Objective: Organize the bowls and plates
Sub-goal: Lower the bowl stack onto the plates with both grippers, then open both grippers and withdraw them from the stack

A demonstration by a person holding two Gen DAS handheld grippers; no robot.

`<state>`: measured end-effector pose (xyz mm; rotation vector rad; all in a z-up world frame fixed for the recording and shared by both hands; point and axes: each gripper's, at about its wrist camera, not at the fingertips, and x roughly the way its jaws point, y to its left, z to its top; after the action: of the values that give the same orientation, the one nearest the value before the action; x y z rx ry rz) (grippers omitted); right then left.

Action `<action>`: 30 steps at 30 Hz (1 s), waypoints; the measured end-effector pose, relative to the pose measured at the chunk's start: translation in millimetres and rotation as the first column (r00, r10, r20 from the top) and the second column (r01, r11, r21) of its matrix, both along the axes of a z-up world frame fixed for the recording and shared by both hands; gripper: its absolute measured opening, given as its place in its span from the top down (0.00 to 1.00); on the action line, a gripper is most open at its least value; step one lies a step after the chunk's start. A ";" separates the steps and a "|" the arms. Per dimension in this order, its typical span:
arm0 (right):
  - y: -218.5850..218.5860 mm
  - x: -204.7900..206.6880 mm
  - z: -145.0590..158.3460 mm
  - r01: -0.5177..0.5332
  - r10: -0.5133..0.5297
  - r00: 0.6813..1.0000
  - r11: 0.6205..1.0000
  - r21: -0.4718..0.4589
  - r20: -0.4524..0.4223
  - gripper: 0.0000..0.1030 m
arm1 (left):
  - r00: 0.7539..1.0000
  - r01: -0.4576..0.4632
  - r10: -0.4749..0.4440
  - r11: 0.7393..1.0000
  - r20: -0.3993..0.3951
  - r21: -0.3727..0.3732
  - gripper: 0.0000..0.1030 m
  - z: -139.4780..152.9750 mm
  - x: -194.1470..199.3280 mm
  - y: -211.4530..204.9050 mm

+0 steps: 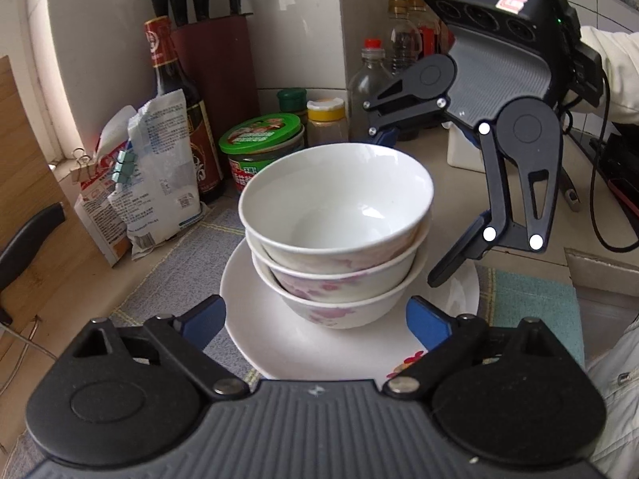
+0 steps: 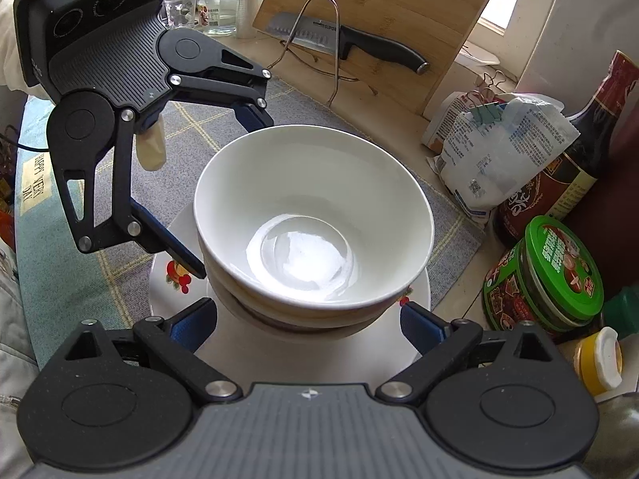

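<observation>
**Three nested bowls on a plate, both tongs released**

The stack of bowls [image 1: 337, 235] sits nested, three deep, on a white plate [image 1: 279, 343] that rests on a grey checked mat [image 1: 187, 271] on the table [image 1: 435, 183]. The left tongs [image 1: 315, 315] stand spread wide on either side of the stack, their blue pads [image 1: 205, 317] clear of the bowls, holding nothing. The right tongs [image 2: 309, 321] are likewise wide apart around the stack, empty. Behind stand a green-lidded jar [image 1: 261, 141], a dark sauce bottle [image 1: 175, 92] and clipped bags [image 1: 159, 171].
</observation>
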<state>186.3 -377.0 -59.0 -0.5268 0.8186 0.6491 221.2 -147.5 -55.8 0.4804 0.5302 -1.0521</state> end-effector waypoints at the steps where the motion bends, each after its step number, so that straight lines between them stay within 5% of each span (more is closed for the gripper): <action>1: 0.6 -1.9 0.7 0.014 -0.014 1.000 1.000 0.000 0.005 0.03 | 1.000 -0.017 0.017 1.000 0.010 -0.016 0.04 2.9 -2.2 6.4; 8: 18.1 -23.6 9.4 0.166 -0.165 0.983 0.986 -0.007 0.077 0.00 | 0.974 -0.162 0.188 0.968 0.128 -0.189 0.00 22.6 -27.5 44.8; 14: 40.4 -48.3 11.9 0.411 -0.417 0.905 0.908 0.078 0.083 0.00 | 0.947 -0.264 0.302 0.925 0.110 -0.274 0.00 35.6 -48.9 61.4; 18: 55.0 -70.6 15.4 0.595 -0.609 0.792 0.787 0.164 0.046 0.00 | 0.924 -0.370 0.381 0.911 0.028 -0.179 0.00 43.0 -57.2 63.2; 21: 65.8 -88.4 13.2 0.732 -0.745 0.666 0.648 0.209 -0.024 0.00 | 0.893 -0.441 0.449 0.887 0.034 -0.135 0.01 45.8 -70.5 69.3; 24: 76.5 -106.7 11.3 0.815 -0.825 0.560 0.533 0.229 -0.072 0.00 | 0.887 -0.457 0.462 0.878 0.006 -0.142 0.01 50.9 -81.9 78.7; 30: 98.1 -142.5 22.4 0.870 -0.894 0.447 0.425 0.251 -0.034 0.00 | 0.872 -0.489 0.489 0.863 -0.028 -0.128 0.01 62.1 -98.3 92.3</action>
<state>43.8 -279.0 -36.6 0.1529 0.7757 -0.3010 122.9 -55.2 6.4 0.2104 0.5378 -0.5885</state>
